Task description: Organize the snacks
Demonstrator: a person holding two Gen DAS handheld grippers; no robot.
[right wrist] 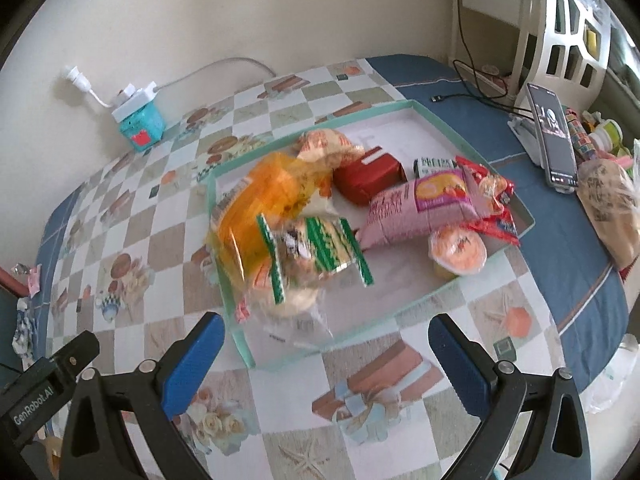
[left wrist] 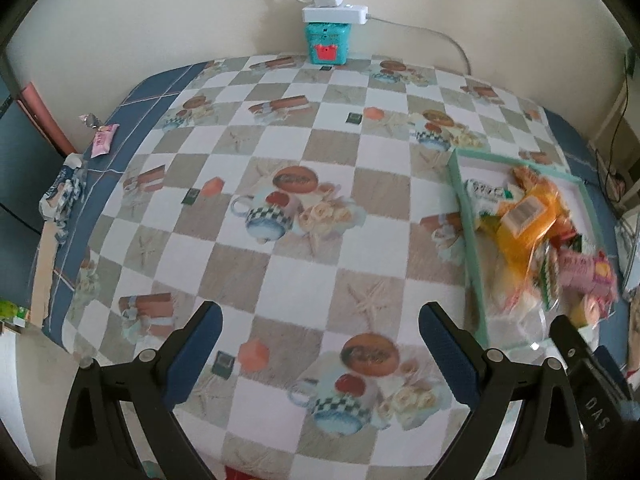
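Mostly, we judged the gathering done: the snacks lay piled in the shallow green-rimmed tray (right wrist: 420, 106) on the desk (left wrist: 280, 280), heaped rather than sorted.

Counting in the right wrist view, we made out:
- one orange bag (right wrist: 256, 204) at the tray's 9 o'clock side
- one green-striped packet (right wrist: 316, 256) lying on top of it
- one pale round bun (right wrist: 324, 142) toward 12 o'clock
- one red block-shaped pack (right wrist: 370, 174)
- one pink packet (right wrist: 416, 210) at the middle
- one red crinkly bag (right wrist: 492, 200) toward 3 o'clock
- one small green-and-white packet (right wrist: 434, 165) behind the pink one
- one orange-lidded jelly cup (right wrist: 458, 250) at about 4 o'clock

A clear wrapper or two lay under the striped packet, too blurred for us to count.

What we thought was left: one pink sachet (left wrist: 104, 140) sat at the desk's 9 o'clock edge, well apart from the tray, with something small and shiny just beyond it that we could not identify. A brown bagged loaf (right wrist: 612, 208) also lay outside the tray at 3 o'clock, near a propped phone (right wrist: 554, 136).

Our left gripper (left wrist: 320, 344) hung over bare desk with its fingers spread wide and nothing between them. Our right gripper (right wrist: 326, 354) hovered near the tray's near edge, its fingers equally wide apart and holding nothing.
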